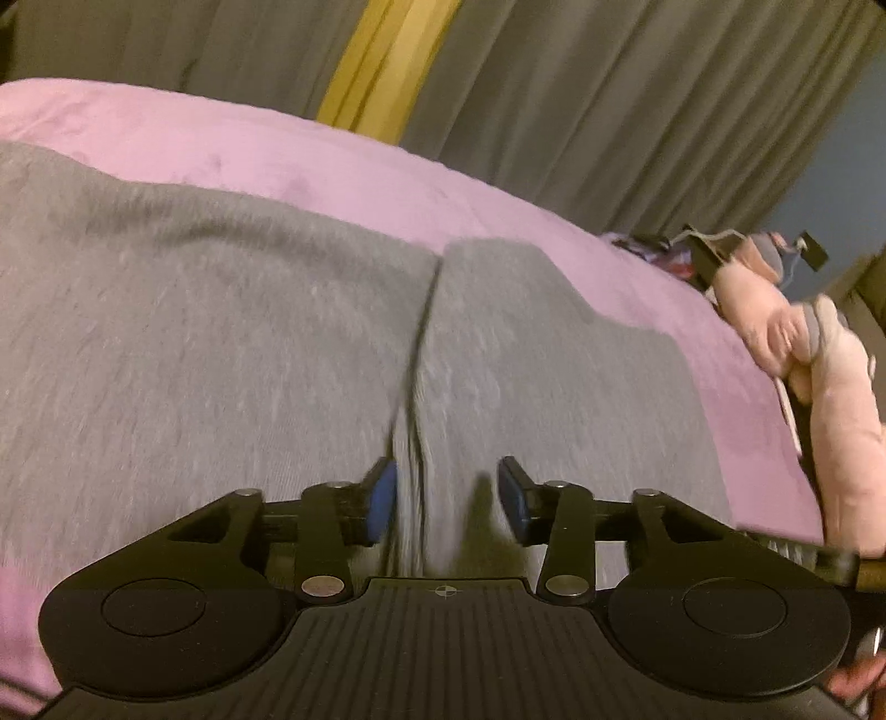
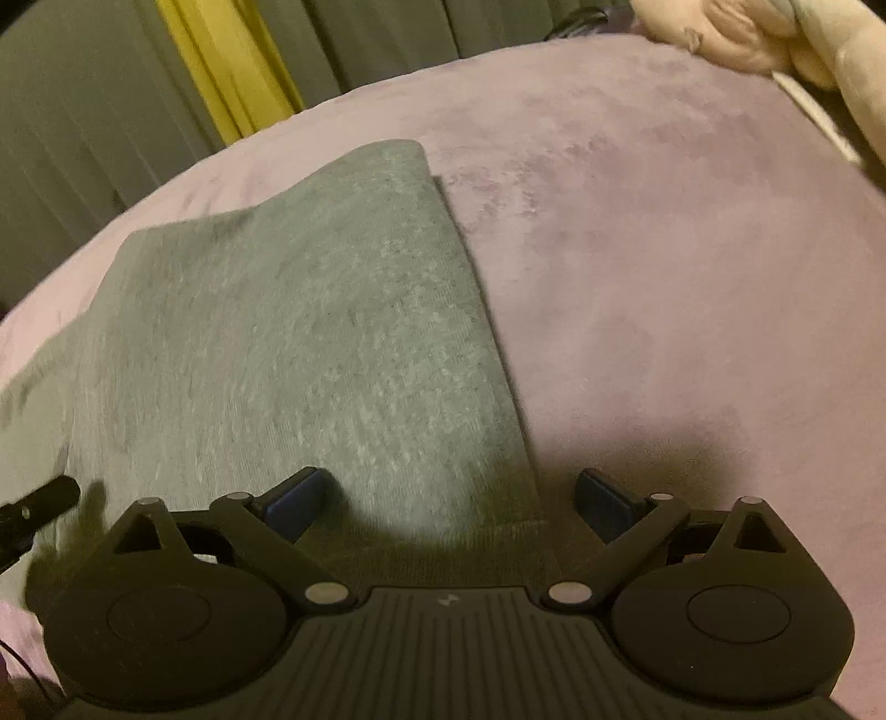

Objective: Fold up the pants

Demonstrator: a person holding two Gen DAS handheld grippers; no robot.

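Both jaws stand spread, pinching nothing: your left gripper (image 1: 446, 501) straddles the pants' (image 1: 232, 343) centre seam, your right gripper (image 2: 451, 498) their edge; a fold looks just laid, so regrasp next

Bare pink bed (image 2: 692, 266) lay open to the right of the grey pants (image 2: 310, 332), clear up to a pink plush toy (image 2: 775, 39) at the far right corner. Grey curtains (image 1: 609, 111) closed off the bed's far edge behind the pants.
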